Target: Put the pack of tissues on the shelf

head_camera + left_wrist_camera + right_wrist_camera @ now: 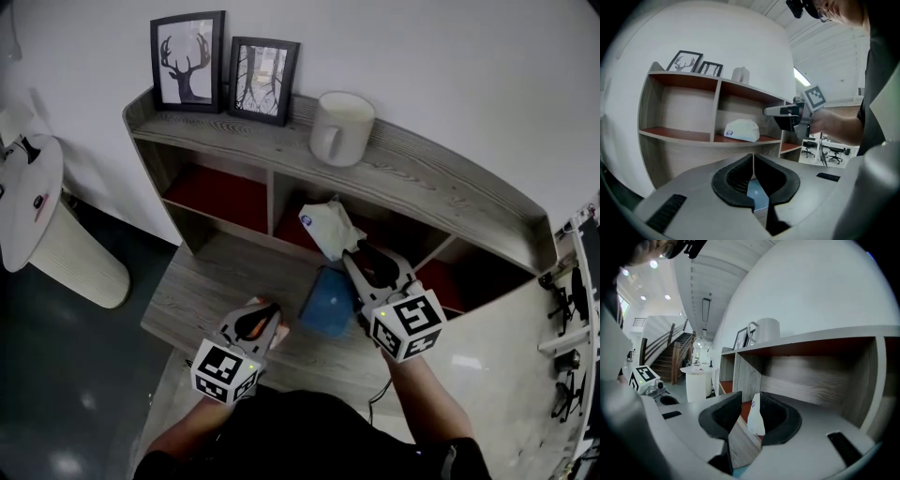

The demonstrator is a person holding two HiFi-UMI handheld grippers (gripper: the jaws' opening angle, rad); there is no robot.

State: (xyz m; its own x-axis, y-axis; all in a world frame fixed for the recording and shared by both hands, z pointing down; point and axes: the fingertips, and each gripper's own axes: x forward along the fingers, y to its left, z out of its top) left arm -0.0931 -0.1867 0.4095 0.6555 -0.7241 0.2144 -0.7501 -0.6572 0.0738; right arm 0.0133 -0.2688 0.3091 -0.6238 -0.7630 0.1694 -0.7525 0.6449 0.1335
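Note:
The white pack of tissues point(327, 229) lies on the red floor of the wooden shelf's point(441, 192) middle compartment, at its front edge. From the left gripper view the pack point(741, 130) rests there on its own. My right gripper point(353, 256) is just in front of it and open; its jaws stand apart, with the pack point(756, 417) seen in the gap beyond them and not pressed. My left gripper point(265, 309) hangs lower left over the low wooden board. It point(753, 156) is shut, its tips meeting on nothing.
Two framed pictures point(188, 61) point(264, 80) and a white mug point(342, 128) stand on top of the shelf. A blue box point(328, 302) lies on the low board between the grippers. A round white table point(36, 202) stands at the left.

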